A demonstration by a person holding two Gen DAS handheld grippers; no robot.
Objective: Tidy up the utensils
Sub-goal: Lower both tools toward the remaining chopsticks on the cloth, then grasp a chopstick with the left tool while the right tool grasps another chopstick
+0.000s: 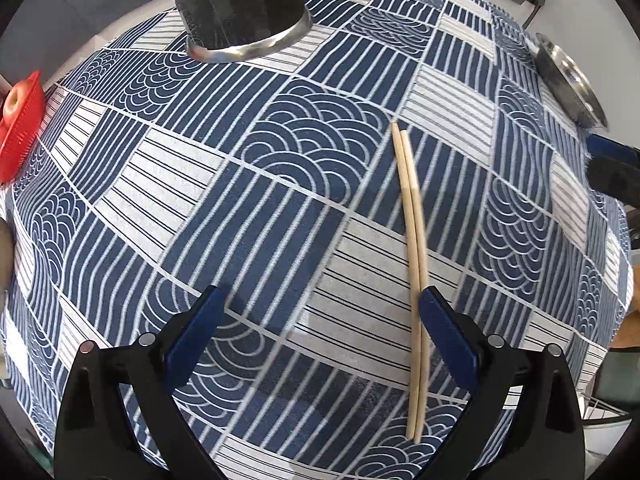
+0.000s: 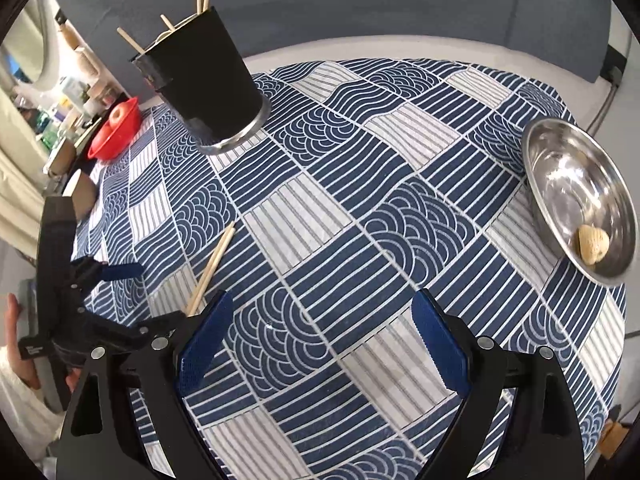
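Just inside my left claw (image 1: 320, 308), a pair of wooden chopsticks (image 1: 412, 248) lies flat on the blue-and-white patterned tablecloth (image 1: 280, 208), the two sticks side by side and touching along most of their length. My left claw stands apart and holds nothing; the sticks run past the inner face of its right-hand finger (image 1: 444, 336), so close that I cannot tell whether finger and wood touch. Far ahead of that claw, a little to its left, stands the black utensil cup (image 1: 236, 4) with a metal base, only its lower part in view here. Off to the far left sits a red basket (image 1: 20, 128) with an apple in it, and off to the far right the edge of a steel bowl (image 1: 568, 80). My right claw (image 2: 322, 320) is likewise spread apart and holds nothing, hovering over bare cloth. From it, the same chopsticks (image 2: 212, 268) lie ahead and to the left, just beyond its left-hand finger, with my left claw (image 2: 120, 296) reaching over their near end. Farther ahead on the left stands the cup (image 2: 204, 84), more chopsticks poking out of its top at different angles, and the red basket (image 2: 114, 132) lies beyond it. Ahead on the right rests the steel bowl (image 2: 576, 196), a small pale ridged thing, perhaps a shell, lying in it.
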